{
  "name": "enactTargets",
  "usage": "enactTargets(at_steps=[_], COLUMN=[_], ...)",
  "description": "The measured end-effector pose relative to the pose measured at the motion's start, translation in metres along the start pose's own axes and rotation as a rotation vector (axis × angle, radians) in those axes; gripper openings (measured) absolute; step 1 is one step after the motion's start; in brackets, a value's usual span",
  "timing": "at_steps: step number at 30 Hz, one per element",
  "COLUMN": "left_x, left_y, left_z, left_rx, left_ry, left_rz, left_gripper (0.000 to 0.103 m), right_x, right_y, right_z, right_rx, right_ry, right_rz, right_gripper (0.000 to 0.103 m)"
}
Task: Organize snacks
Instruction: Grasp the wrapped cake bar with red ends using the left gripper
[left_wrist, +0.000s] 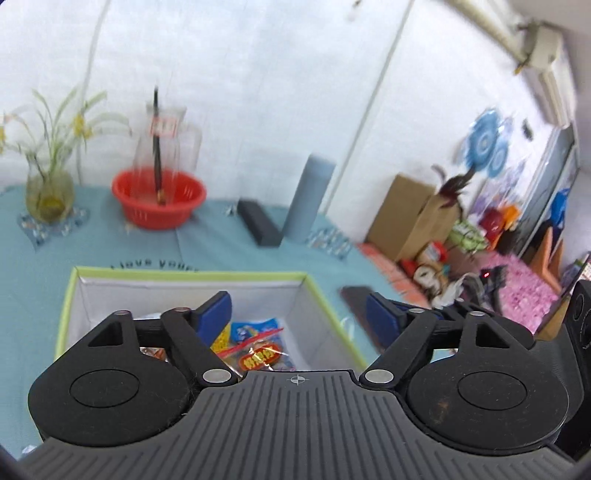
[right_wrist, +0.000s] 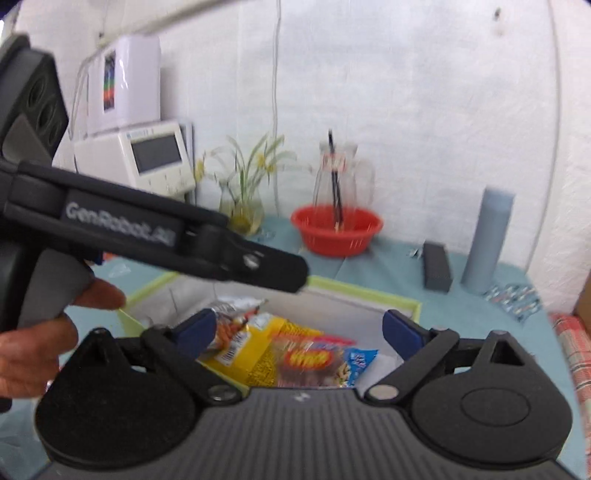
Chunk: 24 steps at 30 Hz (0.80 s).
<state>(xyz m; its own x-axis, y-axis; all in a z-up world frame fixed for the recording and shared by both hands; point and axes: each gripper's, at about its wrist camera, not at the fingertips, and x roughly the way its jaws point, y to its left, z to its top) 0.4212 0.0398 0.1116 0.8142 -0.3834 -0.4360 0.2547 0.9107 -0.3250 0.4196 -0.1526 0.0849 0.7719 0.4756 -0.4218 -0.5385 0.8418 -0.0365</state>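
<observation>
Teal cloth (left_wrist: 229, 251) is covering the table, and a green-rimmed storage box (left_wrist: 184, 275) with white walls is sitting on it near the front edge, its open top facing up. Snack packets (right_wrist: 295, 354) are lying inside on its floor: a yellow packet (right_wrist: 255, 350) is running lengthwise away from the right camera toward the far left, a clear red-labelled packet (left_wrist: 260, 356) is overlapping it, and a foil bag (right_wrist: 232, 314) is resting behind them. Both grippers are hovering above the box; the left gripper (left_wrist: 299, 310) is showing its blue pads spread wide with nothing between, and the right gripper (right_wrist: 299, 328) is likewise gaping and holding nothing. Farther back, a red basket (left_wrist: 159, 201), a flower vase (left_wrist: 50, 192), a grey cylinder (left_wrist: 310, 199) and a dark case (left_wrist: 258, 221) are standing along the white wall.
</observation>
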Motion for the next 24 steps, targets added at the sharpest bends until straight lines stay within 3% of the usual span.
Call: enactTargets(at_steps=[3,7,13,16,19,24], left_x=[-0.044,-0.075,-0.081,-0.073,-0.063,-0.037], left_y=[-0.020,-0.037,-0.042,-0.044,-0.054,-0.069], left_z=[-0.018,-0.064,-0.161,-0.194,-0.200,-0.178], left_rx=[0.038,0.056,-0.013,-0.084,-0.084,0.009], left_ry=[-0.044,-0.007,0.152,0.252,0.285,0.282], left_rz=[-0.030,-0.046,-0.072,-0.116,-0.128,-0.113], left_gripper=[0.075,0.078,0.076,0.068,0.065,0.062], right_x=[-0.055,-0.107,-0.159,-0.171,-0.175,-0.152], right_y=[0.027,0.071,0.117,0.116,0.115,0.123], right_z=[-0.015,-0.059,-0.148,-0.179,-0.189,-0.179], right_rx=[0.008,0.006,0.120,0.241,0.305,0.240], right_ry=[-0.056,-0.051,0.066,0.104,0.110,0.101], right_rz=[-0.016,-0.053,-0.122,-0.128,-0.081,0.024], right_gripper=[0.101,0.101,0.102,0.102,0.102,0.102])
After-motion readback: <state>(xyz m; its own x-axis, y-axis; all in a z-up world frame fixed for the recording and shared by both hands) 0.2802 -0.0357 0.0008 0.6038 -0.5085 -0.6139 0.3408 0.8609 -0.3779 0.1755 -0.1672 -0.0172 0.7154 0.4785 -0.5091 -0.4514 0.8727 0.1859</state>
